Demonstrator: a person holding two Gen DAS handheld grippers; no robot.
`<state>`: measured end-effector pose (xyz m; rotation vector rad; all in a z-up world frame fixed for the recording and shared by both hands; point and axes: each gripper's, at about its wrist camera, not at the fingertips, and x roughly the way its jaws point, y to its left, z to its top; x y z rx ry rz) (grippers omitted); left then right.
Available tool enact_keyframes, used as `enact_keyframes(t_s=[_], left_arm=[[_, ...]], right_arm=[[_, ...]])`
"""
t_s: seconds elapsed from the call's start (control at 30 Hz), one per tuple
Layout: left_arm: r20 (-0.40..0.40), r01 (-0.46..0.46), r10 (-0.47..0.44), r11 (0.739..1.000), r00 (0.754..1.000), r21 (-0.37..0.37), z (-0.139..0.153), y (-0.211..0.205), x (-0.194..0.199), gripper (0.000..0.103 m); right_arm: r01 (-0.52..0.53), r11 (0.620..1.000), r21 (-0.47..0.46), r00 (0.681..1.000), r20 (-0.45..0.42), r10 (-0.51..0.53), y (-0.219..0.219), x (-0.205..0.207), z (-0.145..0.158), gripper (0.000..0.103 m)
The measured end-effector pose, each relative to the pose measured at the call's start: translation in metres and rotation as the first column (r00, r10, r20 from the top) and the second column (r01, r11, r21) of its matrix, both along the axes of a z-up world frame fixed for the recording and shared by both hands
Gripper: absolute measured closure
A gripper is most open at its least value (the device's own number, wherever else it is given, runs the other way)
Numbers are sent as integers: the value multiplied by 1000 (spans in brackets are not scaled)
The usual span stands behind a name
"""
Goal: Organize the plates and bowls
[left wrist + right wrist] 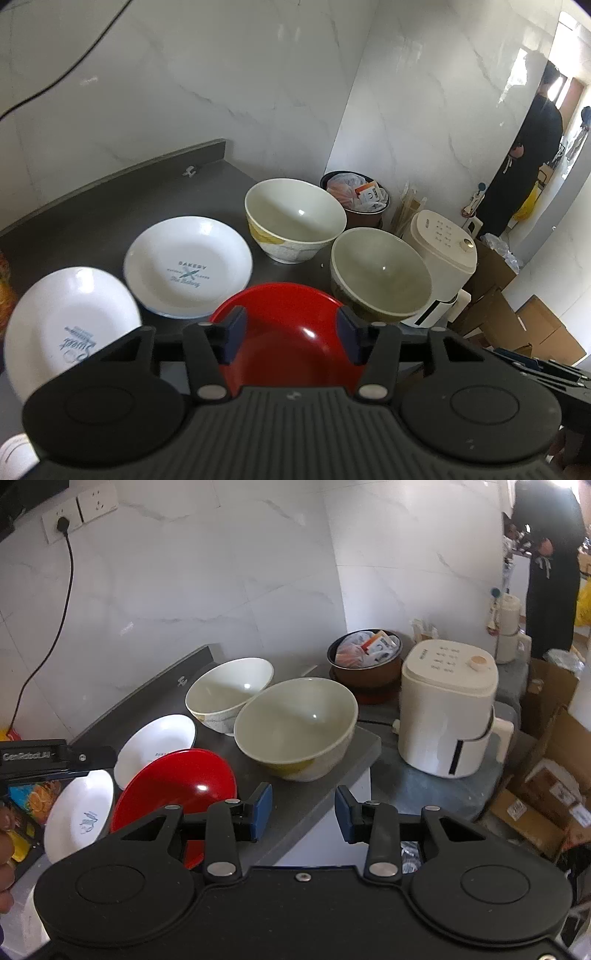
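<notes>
Left tongs (291, 332) sat wide open over the red plate (284, 332) on the tabletop (92, 206), gripping nothing; right tongs (303, 812) open and empty too. That plate looked glossy, stiff, probably light plastic, so I figured pinch the rim.

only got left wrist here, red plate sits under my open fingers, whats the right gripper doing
Observer: The right gripper is open and holds nothing.
Operator: anything close to an edge
Observer: The nearer cream bowl stands by the counter corner, next to the drop toward the air fryer.
Operator: where does the black cable end
Observer: It is plugged into a wall socket.
</notes>
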<state>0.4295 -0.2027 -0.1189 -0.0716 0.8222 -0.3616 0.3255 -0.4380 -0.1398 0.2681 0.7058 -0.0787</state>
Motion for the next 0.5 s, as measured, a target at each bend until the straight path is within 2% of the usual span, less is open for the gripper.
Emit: enact_keyframes(t_s=[0.3, 0.5], left_arm=[[-44, -23, 25, 999, 999, 30, -18, -28, 39, 61], [-77, -69, 71, 997, 995, 29, -25, -43, 65, 70]], right_arm=[[-16, 1000, -26, 1000, -20, 16, -16, 48, -11, 66], [-35, 999, -8, 999, -37, 35, -36, 76, -18, 66]])
